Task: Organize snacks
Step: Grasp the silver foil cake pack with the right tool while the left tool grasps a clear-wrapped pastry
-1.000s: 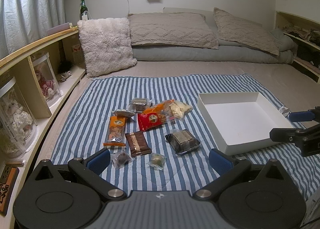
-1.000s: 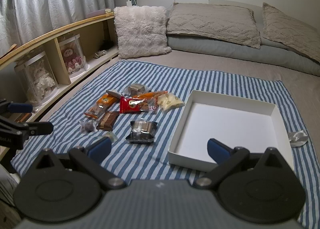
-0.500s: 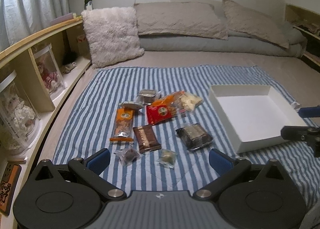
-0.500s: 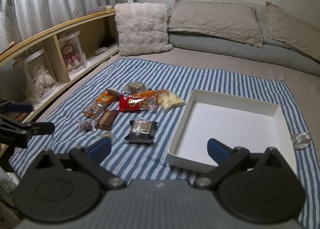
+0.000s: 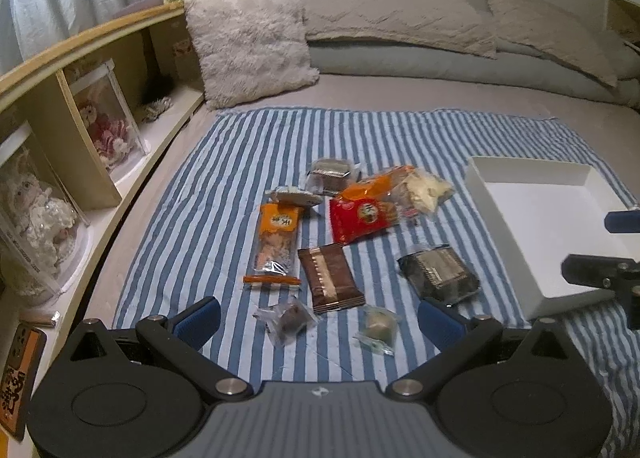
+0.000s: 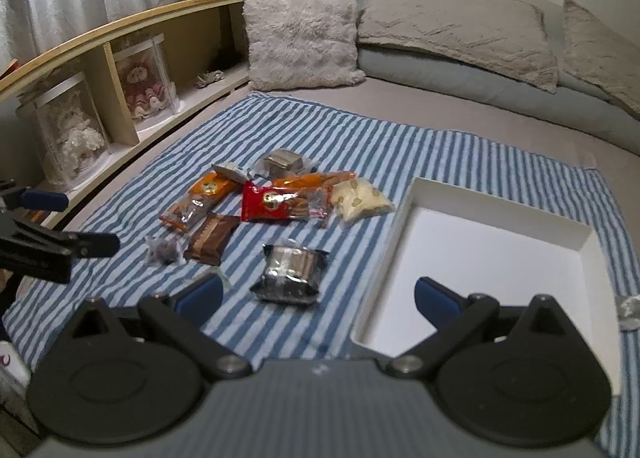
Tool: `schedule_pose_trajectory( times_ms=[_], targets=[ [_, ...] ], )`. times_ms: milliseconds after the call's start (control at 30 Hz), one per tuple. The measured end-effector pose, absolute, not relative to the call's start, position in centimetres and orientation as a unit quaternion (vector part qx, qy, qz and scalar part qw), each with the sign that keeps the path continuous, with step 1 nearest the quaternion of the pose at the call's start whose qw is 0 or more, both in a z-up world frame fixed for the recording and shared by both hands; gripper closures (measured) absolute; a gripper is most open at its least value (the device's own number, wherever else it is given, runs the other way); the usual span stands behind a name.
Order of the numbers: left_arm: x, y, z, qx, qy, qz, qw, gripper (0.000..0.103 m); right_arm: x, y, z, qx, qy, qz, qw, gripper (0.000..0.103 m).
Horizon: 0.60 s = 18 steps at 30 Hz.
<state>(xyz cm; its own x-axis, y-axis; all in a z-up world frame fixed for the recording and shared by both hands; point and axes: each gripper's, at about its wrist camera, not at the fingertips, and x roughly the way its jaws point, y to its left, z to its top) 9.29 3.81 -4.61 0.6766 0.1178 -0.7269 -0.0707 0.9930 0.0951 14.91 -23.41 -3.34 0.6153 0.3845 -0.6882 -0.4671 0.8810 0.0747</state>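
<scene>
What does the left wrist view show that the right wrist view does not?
Only the left wrist view shows the small pale wrapped sweet in full and the orange phone on the shelf. Only the right wrist view shows the crumpled silver wrapper beside the box's far side. Both show the empty white box, the red packet, the brown packet and the dark wrapped cake on the striped cloth, with both grippers open.
</scene>
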Motion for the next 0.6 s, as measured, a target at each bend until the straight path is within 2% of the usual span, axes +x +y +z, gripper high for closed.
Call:
schedule_pose_trajectory(
  times_ms=[600],
  targets=[
    [16.6,8.2,-11.2,0.015,0.488,0.131,0.863,0.0,21.8,-18.4,-7.7,-0.021,0.415,0.216,0.884,0.0]
  ],
)
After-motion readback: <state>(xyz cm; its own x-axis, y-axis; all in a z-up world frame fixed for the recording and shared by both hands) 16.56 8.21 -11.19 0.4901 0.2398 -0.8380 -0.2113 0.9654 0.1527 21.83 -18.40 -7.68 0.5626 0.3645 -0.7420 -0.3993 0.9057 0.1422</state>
